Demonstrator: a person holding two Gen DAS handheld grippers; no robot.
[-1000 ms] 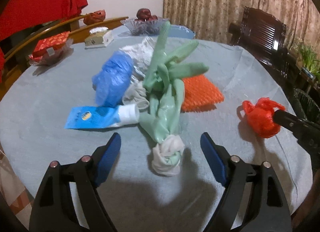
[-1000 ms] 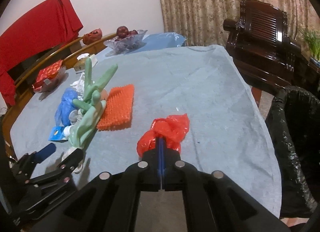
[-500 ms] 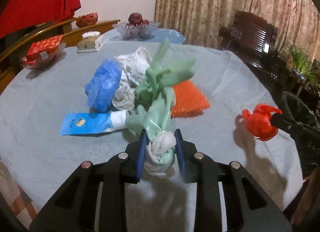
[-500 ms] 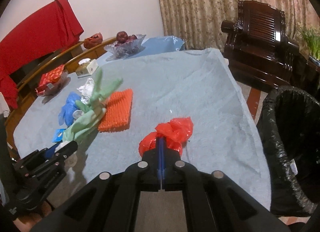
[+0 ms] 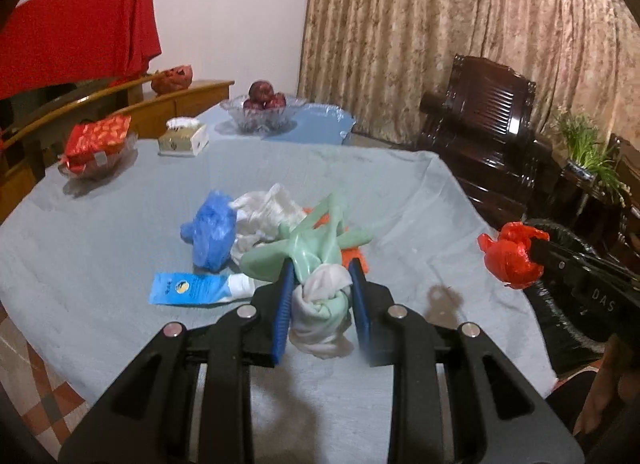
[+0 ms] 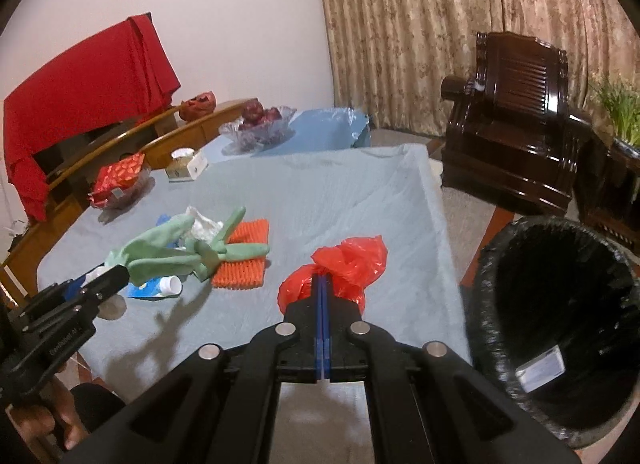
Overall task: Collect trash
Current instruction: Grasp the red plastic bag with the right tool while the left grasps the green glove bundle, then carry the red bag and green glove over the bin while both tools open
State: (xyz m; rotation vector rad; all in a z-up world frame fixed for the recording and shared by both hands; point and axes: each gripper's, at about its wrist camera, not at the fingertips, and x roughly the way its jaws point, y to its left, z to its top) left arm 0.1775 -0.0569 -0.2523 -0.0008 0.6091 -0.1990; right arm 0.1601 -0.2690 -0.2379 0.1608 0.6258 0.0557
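Note:
My left gripper (image 5: 320, 284) is shut on a knotted pale green glove bundle (image 5: 316, 252) and holds it above the table; it shows in the right wrist view (image 6: 180, 252) too. My right gripper (image 6: 323, 284) is shut on a crumpled red plastic bag (image 6: 344, 264), also seen in the left wrist view (image 5: 510, 260), held above the table's right edge. The black-lined trash bin (image 6: 560, 304) stands to the right, open. On the table lie a blue bag (image 5: 210, 232), white crumpled plastic (image 5: 264, 212), an orange mesh pad (image 6: 244, 260) and a blue tube (image 5: 196, 288).
A grey cloth covers the table (image 5: 120, 224). At its far side are a glass fruit bowl (image 5: 264, 112), a tissue box (image 5: 184, 138) and a red packet in a dish (image 5: 96, 144). A dark wooden armchair (image 6: 516, 112) and a plant (image 5: 588, 144) stand at right.
My left gripper closed on the green glove bundle and lifted it off the table. My right gripper, still holding the red bag, rose and moved right toward the bin.

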